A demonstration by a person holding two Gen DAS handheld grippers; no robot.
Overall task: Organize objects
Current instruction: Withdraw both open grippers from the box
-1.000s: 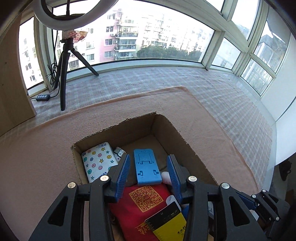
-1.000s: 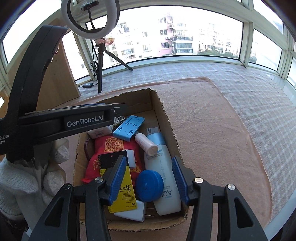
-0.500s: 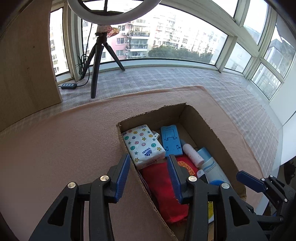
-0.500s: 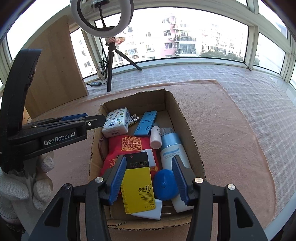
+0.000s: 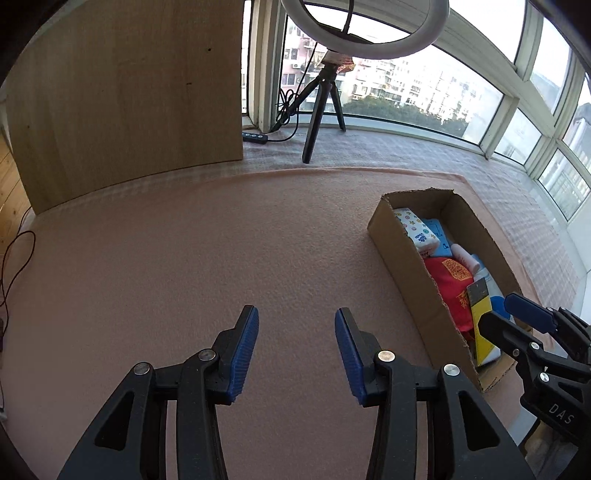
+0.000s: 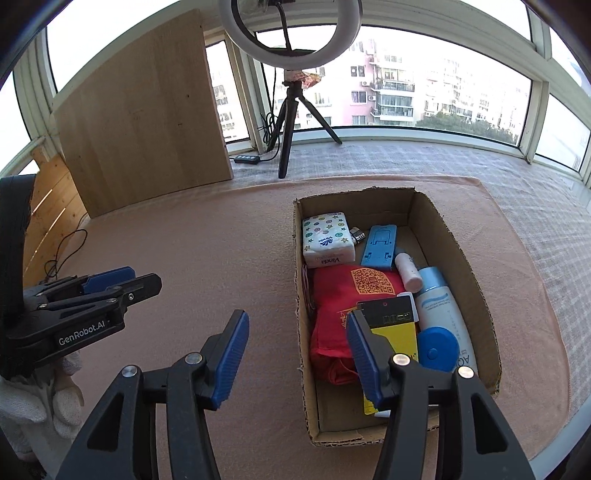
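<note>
At the far left of the right wrist view a white-gloved hand [image 6: 22,410] holds the left gripper [image 6: 122,282] low over the pink mat [image 6: 184,258]; its fingers stand apart and hold nothing, as the left wrist view confirms, where the blue pads [image 5: 243,347] frame only bare mat. Behind it a wooden board [image 6: 140,129] leans by the window, and a ring light [image 6: 290,33] on a black tripod [image 6: 291,122] stands just right of the board on the checked cloth.

The right gripper [image 6: 295,354] hangs with its fingers wide apart and empty, straddling the left wall of the cardboard box [image 6: 458,254], the right finger over the box contents.

The box sits on the mat, right of centre, and holds everything. At its far left corner lies a star-patterned tissue pack [image 6: 327,240], with a blue phone stand [image 6: 378,245] beside it. A red pouch [image 6: 351,295] with a QR code fills the left half, and a yellow and black card [image 6: 395,325] lies over its near end. Right of these are a small pink-white tube [image 6: 408,271], a white bottle with a pale blue cap [image 6: 443,310], and a round blue lid [image 6: 437,349] resting against that bottle
</note>
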